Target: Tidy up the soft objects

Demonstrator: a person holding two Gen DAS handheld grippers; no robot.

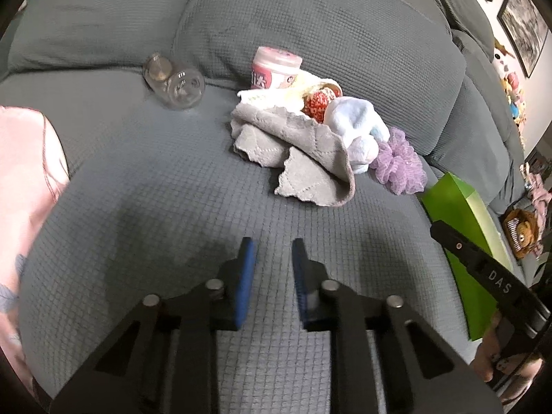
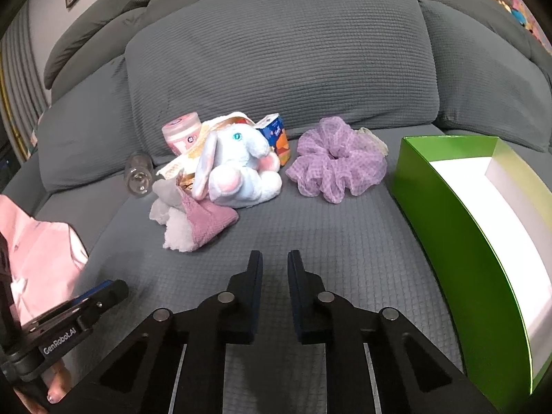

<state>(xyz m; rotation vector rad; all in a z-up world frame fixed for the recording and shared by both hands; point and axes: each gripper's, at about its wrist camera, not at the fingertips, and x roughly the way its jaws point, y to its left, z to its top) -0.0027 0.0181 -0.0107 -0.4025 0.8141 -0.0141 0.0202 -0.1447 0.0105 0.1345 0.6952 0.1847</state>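
A pile of soft things lies on the grey sofa seat [image 2: 310, 241]: a pale blue plush elephant [image 2: 238, 169] [image 1: 358, 120], a grey and pink cloth [image 1: 303, 158] [image 2: 193, 220], and a purple scrunchie [image 2: 334, 169] [image 1: 400, 165] to its right. A green box [image 2: 483, 227] [image 1: 462, 238], open and white inside, stands at the right. My left gripper [image 1: 274, 252] is open and empty, short of the cloth. My right gripper [image 2: 275, 262] is open and empty, short of the elephant and scrunchie.
A pink lidded tub [image 2: 183, 132] [image 1: 274, 67], a clear glass jar [image 1: 176, 82] [image 2: 138, 176] on its side, and a blue-orange packet [image 2: 277, 138] sit by the pile. A pink fabric item [image 2: 41, 255] [image 1: 24, 189] lies at the left. Sofa back cushions rise behind.
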